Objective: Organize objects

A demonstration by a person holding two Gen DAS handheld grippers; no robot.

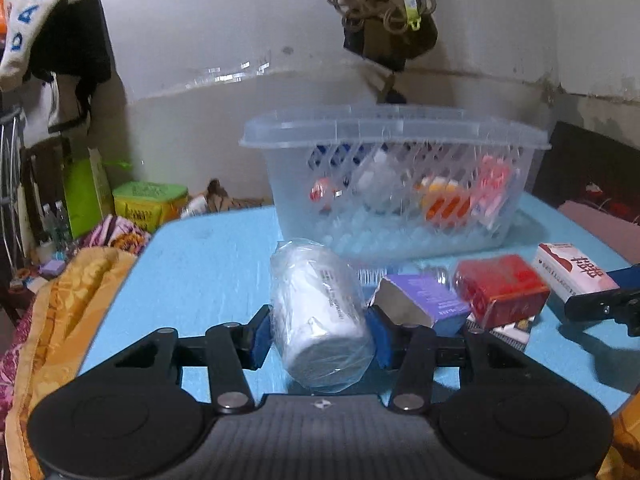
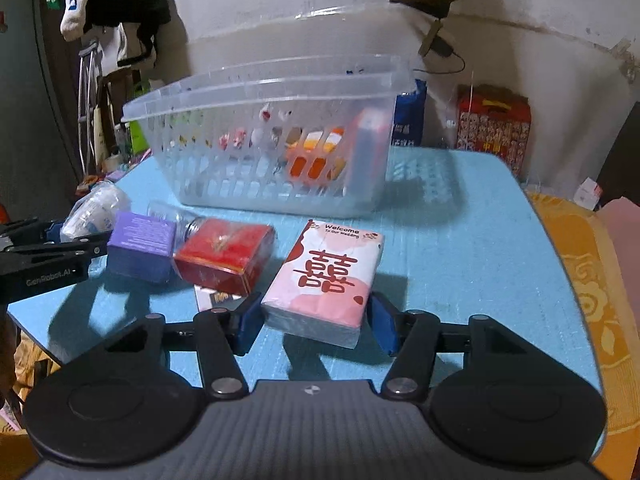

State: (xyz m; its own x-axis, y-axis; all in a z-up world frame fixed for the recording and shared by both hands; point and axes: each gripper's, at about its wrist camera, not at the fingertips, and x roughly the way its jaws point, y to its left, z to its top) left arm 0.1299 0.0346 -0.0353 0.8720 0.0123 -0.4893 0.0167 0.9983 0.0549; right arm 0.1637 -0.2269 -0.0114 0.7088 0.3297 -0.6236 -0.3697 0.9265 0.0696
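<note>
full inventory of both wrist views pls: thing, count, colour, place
clear slotted plastic basket: 1, translucent, back of table, holding packets
light blue table: 1, under everything
plastic-wrapped white roll: 1, between left fingers
purple cardboard box: 1, left of red box
red foil-wrapped box: 1, centre, beside purple box
pink-and-white tissue pack: 1, red character print, between right fingers
left gripper: black, blue pads, shut on roll
right gripper: black, blue pads, open, straddling pack

Low over the light-blue table [image 1: 208, 264], both facing the clear slotted plastic basket [image 2: 256, 184]; left-wrist view closer, further left; shared red box [image 1: 504, 292].
</note>
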